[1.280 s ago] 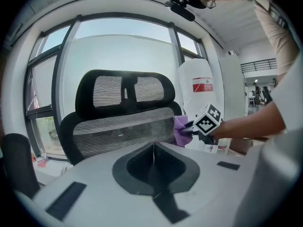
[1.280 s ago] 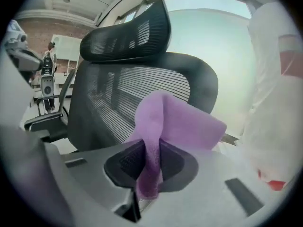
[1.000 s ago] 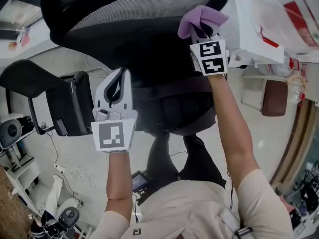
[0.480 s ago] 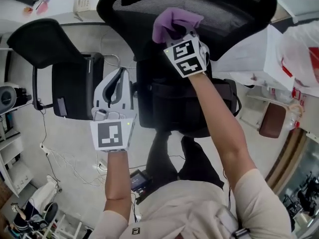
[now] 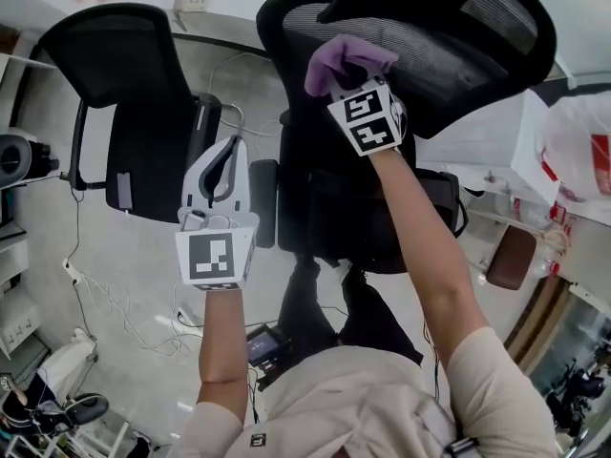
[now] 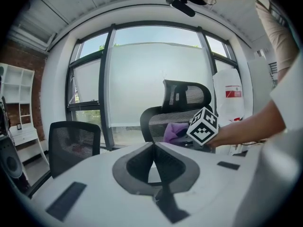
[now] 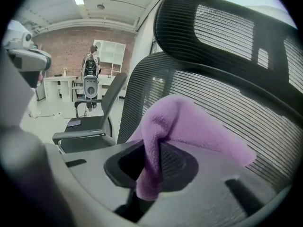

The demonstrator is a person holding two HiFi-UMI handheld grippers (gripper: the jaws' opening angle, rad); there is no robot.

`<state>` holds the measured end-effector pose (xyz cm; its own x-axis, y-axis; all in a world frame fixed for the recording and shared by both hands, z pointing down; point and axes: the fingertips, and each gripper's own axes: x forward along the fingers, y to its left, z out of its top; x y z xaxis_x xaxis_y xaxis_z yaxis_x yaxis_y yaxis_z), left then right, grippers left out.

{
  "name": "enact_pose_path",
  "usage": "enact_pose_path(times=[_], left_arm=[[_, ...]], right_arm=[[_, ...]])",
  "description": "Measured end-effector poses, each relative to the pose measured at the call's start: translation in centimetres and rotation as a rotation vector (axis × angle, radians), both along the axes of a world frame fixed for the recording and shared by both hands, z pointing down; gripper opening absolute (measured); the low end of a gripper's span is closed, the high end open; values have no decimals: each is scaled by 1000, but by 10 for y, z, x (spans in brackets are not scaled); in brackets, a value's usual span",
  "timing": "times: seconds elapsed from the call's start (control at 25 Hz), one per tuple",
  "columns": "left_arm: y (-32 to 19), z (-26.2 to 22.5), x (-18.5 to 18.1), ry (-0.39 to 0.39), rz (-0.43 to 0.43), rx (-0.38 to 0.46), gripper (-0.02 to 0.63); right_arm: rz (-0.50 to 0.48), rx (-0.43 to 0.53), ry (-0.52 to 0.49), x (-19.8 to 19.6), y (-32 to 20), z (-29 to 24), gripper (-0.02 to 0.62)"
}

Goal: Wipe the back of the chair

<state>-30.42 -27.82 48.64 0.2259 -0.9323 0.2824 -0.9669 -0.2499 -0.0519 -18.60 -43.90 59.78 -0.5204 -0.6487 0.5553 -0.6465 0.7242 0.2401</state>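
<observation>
Right gripper (image 5: 355, 84): fingers clamped on purple cloth (image 5: 346, 59), cloth against mesh chair back (image 5: 449, 65). Left gripper (image 5: 227, 151): fingers closed, empty, clear of the chair.

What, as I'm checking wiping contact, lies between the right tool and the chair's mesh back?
The purple cloth, clamped in the right tool, bunches between it and the chair's mesh back; the right gripper view shows this.

Purple cloth (image 5: 348, 60), black mesh chair back (image 5: 449, 51), black-and-white square-patterned marker cube (image 5: 370, 122).
</observation>
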Motion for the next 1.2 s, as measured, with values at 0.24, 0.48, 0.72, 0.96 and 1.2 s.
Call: enact_pose_path(times=[0.24, 0.48, 0.72, 0.96, 1.2], left_arm=[[1, -29, 11, -34, 22, 53, 11], [8, -65, 30, -61, 31, 75, 11], [32, -112, 66, -71, 45, 83, 11], [64, -164, 108, -94, 55, 109, 11], [99, -196, 135, -135, 63, 148, 11]], right_arm=[[1, -73, -61, 11, 15, -14, 49], [-8, -43, -132, 39, 44, -68, 49], [-33, 20, -177, 90, 89, -140, 49], [-73, 78, -230, 145, 136, -223, 49], [-79, 133, -268, 198, 180, -289, 49]])
